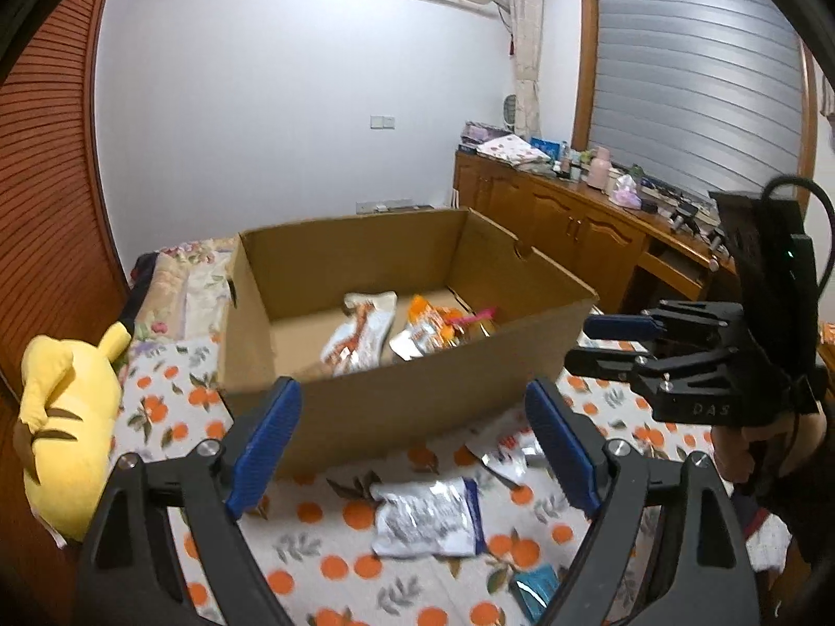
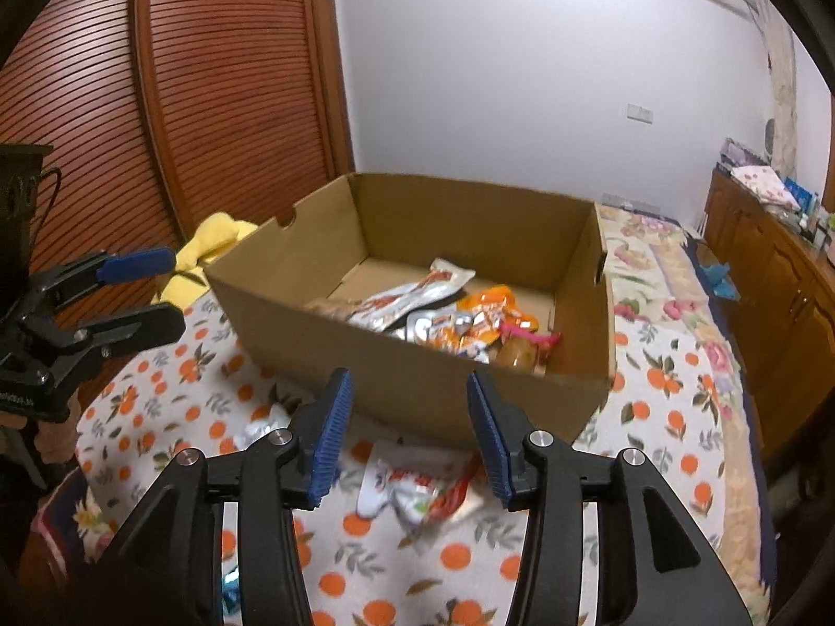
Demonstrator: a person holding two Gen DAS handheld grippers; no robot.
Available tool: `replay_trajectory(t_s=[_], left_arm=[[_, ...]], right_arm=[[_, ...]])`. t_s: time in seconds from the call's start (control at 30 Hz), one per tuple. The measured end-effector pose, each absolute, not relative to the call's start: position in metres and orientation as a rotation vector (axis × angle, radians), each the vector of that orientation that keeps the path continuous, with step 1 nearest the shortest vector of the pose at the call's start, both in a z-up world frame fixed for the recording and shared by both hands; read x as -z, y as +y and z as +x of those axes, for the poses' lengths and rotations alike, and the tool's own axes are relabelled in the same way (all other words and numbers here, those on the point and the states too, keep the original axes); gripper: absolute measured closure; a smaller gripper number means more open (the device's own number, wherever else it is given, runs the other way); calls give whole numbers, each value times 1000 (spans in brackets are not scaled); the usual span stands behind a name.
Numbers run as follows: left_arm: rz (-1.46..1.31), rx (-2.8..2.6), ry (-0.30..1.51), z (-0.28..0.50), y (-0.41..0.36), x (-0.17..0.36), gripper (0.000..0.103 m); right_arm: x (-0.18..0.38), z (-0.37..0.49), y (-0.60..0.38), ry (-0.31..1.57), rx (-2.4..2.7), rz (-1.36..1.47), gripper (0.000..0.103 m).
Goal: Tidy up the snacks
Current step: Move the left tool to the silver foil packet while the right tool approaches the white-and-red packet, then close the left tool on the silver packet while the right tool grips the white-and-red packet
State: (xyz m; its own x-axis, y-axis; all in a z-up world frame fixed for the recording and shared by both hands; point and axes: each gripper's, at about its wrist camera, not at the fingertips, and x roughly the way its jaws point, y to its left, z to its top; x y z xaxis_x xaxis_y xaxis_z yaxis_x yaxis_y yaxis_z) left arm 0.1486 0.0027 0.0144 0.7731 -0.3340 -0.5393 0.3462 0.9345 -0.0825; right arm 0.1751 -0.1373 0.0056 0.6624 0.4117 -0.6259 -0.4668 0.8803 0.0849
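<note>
An open cardboard box stands on the bed and holds several snack packets, white-orange and orange. My left gripper is open and empty above a white-blue packet on the bedsheet, with a silver packet near the box. My right gripper is open and empty above a white-red packet. The right gripper also shows in the left wrist view, and the left gripper in the right wrist view.
The bedsheet has an orange-fruit print. A yellow plush toy lies left of the box. A teal packet lies near the front. A wooden cabinet with clutter runs along the right; a slatted wooden wardrobe on the left.
</note>
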Motion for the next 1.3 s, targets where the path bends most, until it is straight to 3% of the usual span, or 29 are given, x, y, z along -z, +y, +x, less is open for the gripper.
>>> replay_trajectory(t_s=[0.7, 1.3], left_arm=[[12, 369, 801, 162, -18, 79, 15], [25, 344, 897, 177, -22, 107, 15]], right_arm=[[67, 195, -138, 866, -474, -67, 50], [88, 205, -122, 894, -454, -128, 41]])
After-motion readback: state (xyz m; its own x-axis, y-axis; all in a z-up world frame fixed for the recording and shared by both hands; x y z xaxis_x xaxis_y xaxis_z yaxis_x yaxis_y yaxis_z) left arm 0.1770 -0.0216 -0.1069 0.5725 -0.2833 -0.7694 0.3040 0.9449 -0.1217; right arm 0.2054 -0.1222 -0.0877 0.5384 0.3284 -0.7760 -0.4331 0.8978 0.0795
